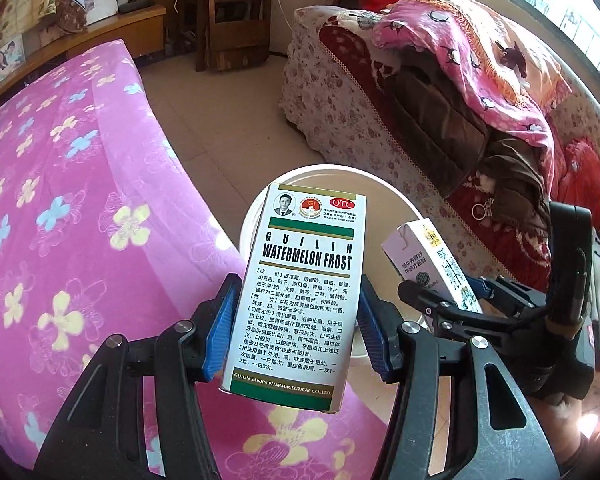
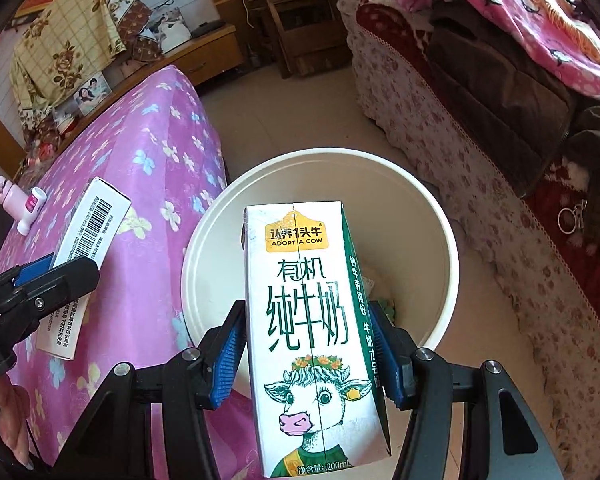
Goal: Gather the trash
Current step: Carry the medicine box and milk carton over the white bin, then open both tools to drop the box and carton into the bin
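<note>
The left claw (image 1: 294, 308) is clamped on a medicine box (image 1: 300, 292), its blue pads (image 1: 222, 320) pressing both narrow sides. The right claw (image 2: 310, 354) grips a milk carton (image 2: 314, 336) upright. Just beyond both claws sits a white bin (image 2: 444, 240) holding scraps, between the pink flowered counter (image 2: 156, 152) to their left and a cluttered sofa (image 2: 480, 140) to their right.

bucket (image 2: 440, 216) right of table (image 2: 148, 168) | carton (image 2: 312, 320) over bucket
</note>
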### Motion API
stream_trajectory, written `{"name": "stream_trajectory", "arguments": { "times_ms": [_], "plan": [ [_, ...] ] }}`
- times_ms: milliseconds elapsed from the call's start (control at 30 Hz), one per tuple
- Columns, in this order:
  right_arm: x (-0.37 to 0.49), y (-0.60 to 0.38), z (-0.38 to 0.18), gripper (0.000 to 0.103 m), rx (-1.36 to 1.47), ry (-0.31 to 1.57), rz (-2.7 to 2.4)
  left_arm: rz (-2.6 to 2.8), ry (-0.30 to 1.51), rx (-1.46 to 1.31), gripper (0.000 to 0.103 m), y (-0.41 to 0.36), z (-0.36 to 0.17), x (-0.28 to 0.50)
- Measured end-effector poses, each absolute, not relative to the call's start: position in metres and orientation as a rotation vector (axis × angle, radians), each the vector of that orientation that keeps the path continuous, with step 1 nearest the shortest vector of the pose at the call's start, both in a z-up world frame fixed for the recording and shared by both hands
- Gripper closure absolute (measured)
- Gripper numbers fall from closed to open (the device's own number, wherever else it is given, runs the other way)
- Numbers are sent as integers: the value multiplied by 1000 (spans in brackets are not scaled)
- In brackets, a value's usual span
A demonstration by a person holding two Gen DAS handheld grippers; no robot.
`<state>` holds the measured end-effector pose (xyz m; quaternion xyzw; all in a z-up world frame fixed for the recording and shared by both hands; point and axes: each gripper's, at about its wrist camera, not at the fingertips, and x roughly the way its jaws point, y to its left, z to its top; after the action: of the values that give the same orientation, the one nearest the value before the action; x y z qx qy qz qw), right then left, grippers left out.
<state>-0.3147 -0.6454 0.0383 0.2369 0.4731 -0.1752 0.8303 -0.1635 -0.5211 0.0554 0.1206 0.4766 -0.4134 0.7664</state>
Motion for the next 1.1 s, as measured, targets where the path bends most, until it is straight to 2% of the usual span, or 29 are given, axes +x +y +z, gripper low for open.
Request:
{"name": "stream_trajectory", "arguments": {
  "times_ms": [733,867,1000,1100],
  "plan": [
    [-311,-668,24,46,566,985,-450,-920,1058,217,48,-535,45,-160],
    [-314,-675,21,32,615,965,-469,-926,1072,190,47,-535,43,-158],
    [-318,-673,20,32,610,964,-476,-921,1044,196,35,-533,44,-159],
    [-320,-667,21,32,605,962,-473,-915,1037,180,34,-530,45,-158]
  ]
}}
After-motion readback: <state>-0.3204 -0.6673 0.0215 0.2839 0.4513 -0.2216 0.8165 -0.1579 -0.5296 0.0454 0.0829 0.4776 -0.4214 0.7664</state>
